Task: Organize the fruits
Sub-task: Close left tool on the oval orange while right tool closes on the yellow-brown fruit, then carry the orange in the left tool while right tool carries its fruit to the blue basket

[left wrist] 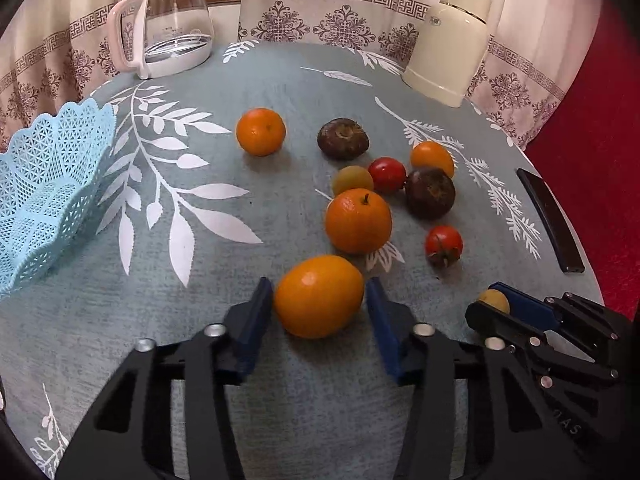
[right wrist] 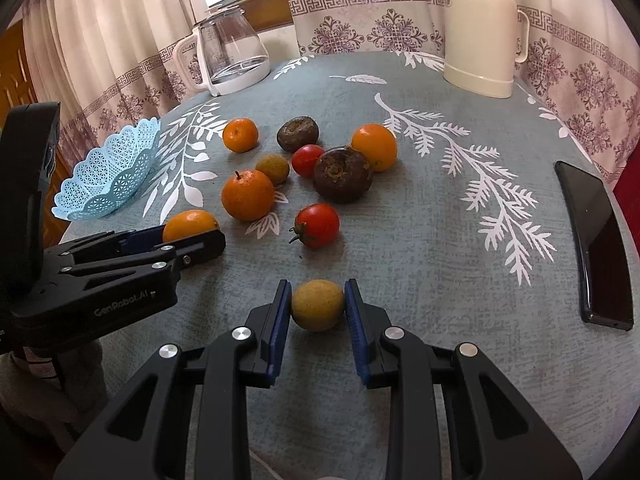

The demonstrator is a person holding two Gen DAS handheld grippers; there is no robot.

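Leaf-print tablecloth (left wrist: 208, 320), left tongs (left wrist: 319, 300) gripping smooth orange (left wrist: 318, 297), right tongs (right wrist: 318, 305) gripping rough longan (right wrist: 318, 305).

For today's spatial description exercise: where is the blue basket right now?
The blue basket sits at the table's left edge in both views, left of the fruit cluster, nearer than the glass kettle; it looks empty.

The worktop (right wrist: 420, 240) wears a grey-blue cloth with white leaves. Fruit lies in a loose cluster (right wrist: 304, 168) at its middle: oranges, tomatoes, two dark brown fruits and a small tan one. Left of the cluster stands a basket (right wrist: 108, 176); behind it, a kettle (right wrist: 232, 56) and flask (right wrist: 480, 32); right of it, a phone (right wrist: 596, 244).
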